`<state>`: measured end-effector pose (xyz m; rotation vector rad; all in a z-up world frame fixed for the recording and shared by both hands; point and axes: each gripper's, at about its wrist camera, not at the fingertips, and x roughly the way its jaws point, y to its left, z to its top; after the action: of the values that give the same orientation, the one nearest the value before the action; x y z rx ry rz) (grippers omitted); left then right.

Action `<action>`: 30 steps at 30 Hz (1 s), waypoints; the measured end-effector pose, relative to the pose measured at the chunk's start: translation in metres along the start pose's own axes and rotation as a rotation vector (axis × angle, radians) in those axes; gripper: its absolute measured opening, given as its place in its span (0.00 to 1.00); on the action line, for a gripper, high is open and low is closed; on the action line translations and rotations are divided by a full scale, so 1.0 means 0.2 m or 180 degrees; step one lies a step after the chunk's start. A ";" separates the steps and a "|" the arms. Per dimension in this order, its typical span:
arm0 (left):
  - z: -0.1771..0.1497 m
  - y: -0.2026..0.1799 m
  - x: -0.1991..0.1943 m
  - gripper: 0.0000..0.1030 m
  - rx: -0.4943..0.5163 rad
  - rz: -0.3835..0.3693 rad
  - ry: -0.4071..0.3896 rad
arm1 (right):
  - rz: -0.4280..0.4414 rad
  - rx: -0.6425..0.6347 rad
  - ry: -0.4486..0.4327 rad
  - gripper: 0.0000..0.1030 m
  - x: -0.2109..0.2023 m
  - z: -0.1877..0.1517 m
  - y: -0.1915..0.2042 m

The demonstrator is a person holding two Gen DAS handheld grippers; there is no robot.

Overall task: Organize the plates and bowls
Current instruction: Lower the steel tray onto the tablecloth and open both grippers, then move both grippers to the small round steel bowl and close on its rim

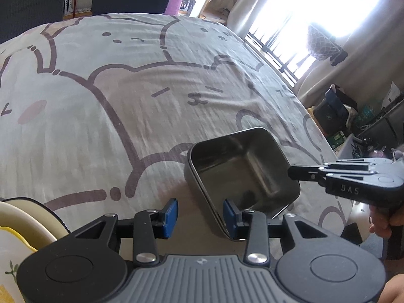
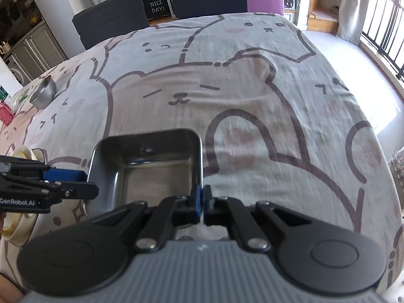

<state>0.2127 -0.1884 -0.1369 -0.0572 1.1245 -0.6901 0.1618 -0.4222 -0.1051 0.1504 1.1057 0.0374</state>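
Table under a cartoon-bear cloth [image 2: 252, 96], filling most of both views. One square steel tray [image 2: 151, 166] sat near the front edge, empty, its bottom partly lifted or tilted as far as the left wrist view suggested. One round steel bowl [image 2: 44, 92] stood far off at the left edge of the cloth, well apart from the tray. One stack of cream and yellow dishes [image 1: 27, 229] lay near-left, count within it not readable. Two claws in use. Right gripper [image 2: 202, 202] was pressed together on the tray's right wall near its front corner, pinching the thin rim. Left gripper [image 1: 199, 214] stood spread partway, one blue pad inside the tray's near corner and the other outside, neither seen pressing on metal. Judged risks: the single pinch on a slick, thin rim could let the tray swing or slip out if lifted quickly; the left pad inside the wall could snag the corner and twist the tray; the loose cloth might drag and wrinkle if the tray were slid rather than lifted.
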 end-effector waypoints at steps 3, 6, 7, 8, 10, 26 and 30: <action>0.01 0.00 -0.01 0.41 -0.0042 -0.0036 -0.0025 | 0.0016 0.0008 -0.0006 0.02 0.00 0.00 0.00; 0.01 -0.01 -0.03 0.45 -0.0074 -0.0058 -0.0045 | 0.0061 0.0081 -0.0017 0.05 0.00 -0.01 -0.01; 0.01 -0.02 -0.03 0.48 -0.0079 -0.0056 -0.0050 | 0.0074 0.0089 -0.0023 0.07 -0.01 -0.01 -0.01; 0.01 -0.02 -0.03 0.55 -0.0078 -0.0052 -0.0057 | 0.0078 0.0095 -0.0034 0.07 -0.01 -0.01 -0.01; 0.01 -0.03 -0.04 0.62 -0.0064 -0.0043 -0.0074 | 0.0084 0.0097 -0.0072 0.15 -0.03 -0.02 -0.01; 0.00 0.01 -0.18 1.00 0.0127 0.0222 -0.0402 | -0.0163 0.0126 -0.0415 1.00 -0.20 -0.04 0.00; 0.02 0.11 -0.26 1.00 0.0061 0.0366 -0.0546 | -0.0210 0.0166 -0.0530 1.00 -0.21 0.00 0.01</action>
<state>0.2139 -0.1456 -0.1012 -0.0345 0.9488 -0.5821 0.1423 -0.4241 -0.0671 0.1607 0.9450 -0.0621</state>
